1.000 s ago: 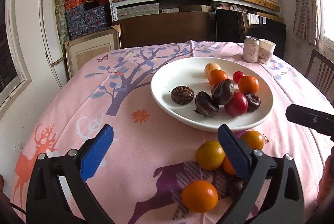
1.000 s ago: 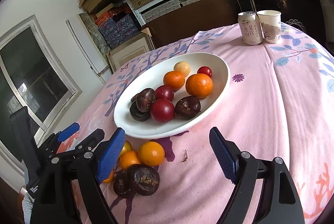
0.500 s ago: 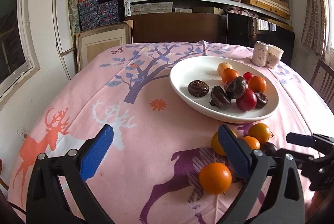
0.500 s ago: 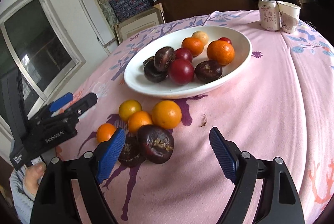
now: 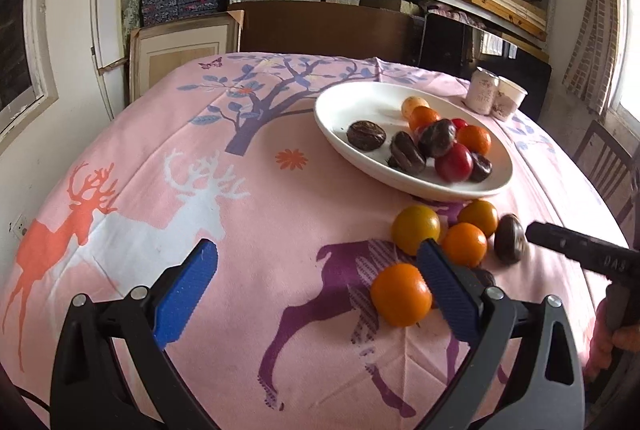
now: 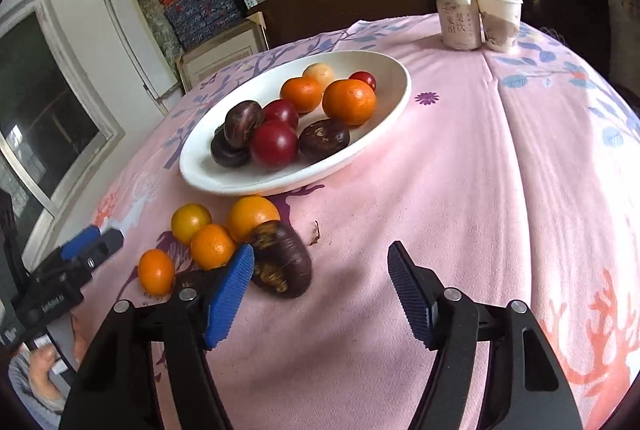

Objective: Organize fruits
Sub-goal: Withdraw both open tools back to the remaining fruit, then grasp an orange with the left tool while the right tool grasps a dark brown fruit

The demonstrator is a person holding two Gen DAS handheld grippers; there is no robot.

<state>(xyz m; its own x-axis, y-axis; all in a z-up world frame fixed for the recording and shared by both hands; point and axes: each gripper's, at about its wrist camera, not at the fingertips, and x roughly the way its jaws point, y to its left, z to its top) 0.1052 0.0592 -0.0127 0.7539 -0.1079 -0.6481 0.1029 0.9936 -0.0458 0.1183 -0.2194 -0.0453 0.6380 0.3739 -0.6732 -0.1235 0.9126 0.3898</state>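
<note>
A white oval plate (image 5: 344,97) (image 6: 384,69) holds several oranges, red plums and dark passion fruits. In front of it on the pink cloth lie loose fruits: an orange (image 5: 401,294) (image 6: 156,271), a yellow-orange one (image 5: 416,228) (image 6: 191,222), two more oranges and a dark passion fruit (image 6: 282,258) (image 5: 509,238). My left gripper (image 5: 320,292) is open and empty; its right finger is just beside the near orange. My right gripper (image 6: 320,294) is open and empty, its left finger next to the dark passion fruit.
A drink can (image 6: 459,19) and a paper cup (image 6: 500,21) stand at the table's far side. A wooden chair (image 5: 604,157) is at the right. Shelves with boxes and a framed picture stand behind the table. A second dark fruit (image 6: 196,276) lies behind my right gripper's left finger.
Both grippers have pulled back and lowered toward the loose fruits. The right gripper has come close beside the dark passion fruit. Both stay open.
</note>
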